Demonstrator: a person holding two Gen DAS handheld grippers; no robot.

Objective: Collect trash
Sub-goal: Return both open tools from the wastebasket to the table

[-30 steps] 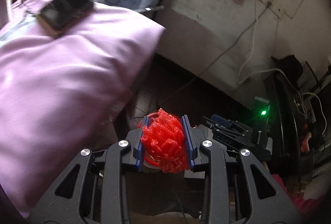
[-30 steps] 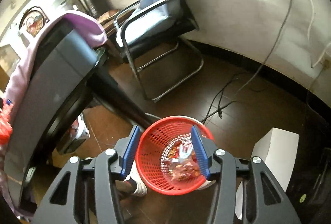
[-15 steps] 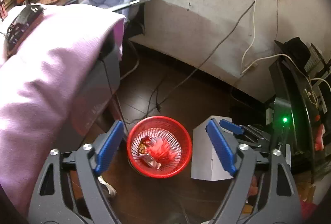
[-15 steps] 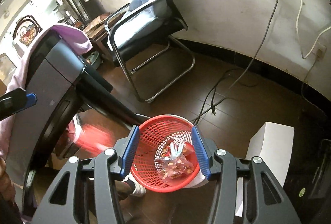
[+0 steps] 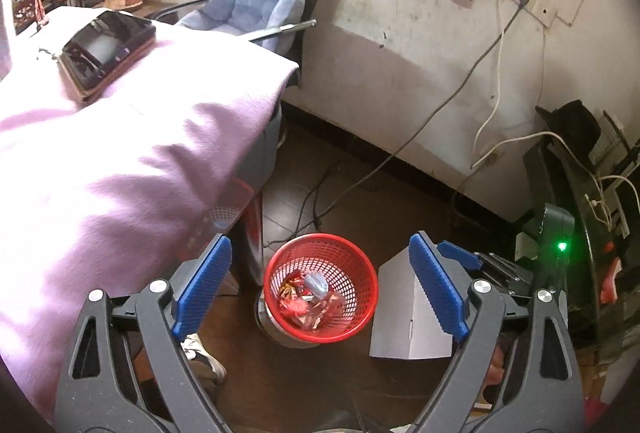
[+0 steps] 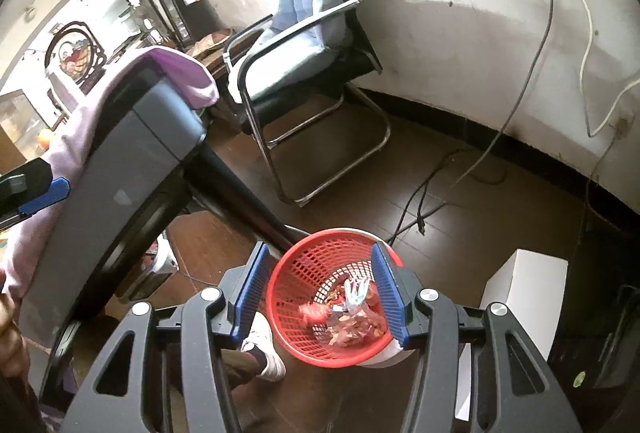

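Dark brown floor tiles (image 5: 352,221) ran up to a stained pale wall, with cables trailing across them and a blue-cushioned chair (image 6: 304,33) against the wall. On the floor stood a red basket (image 5: 362,273), holding trash (image 5: 308,297) of crumpled wrappers; a white box (image 5: 404,317) sat just beside it. To the left a table (image 5: 120,169) draped in purple cloth carried a dark device (image 5: 104,49). The left tool (image 5: 320,289) hung above the basket, its jaws opening wide with nothing between them. The right tool (image 6: 320,293) also pointed down at the basket, its blue pads (image 6: 254,285) partly apart and gripping nothing; the basket showed between them, far below. A white shoe (image 6: 266,345) rested on the floor near the basket.
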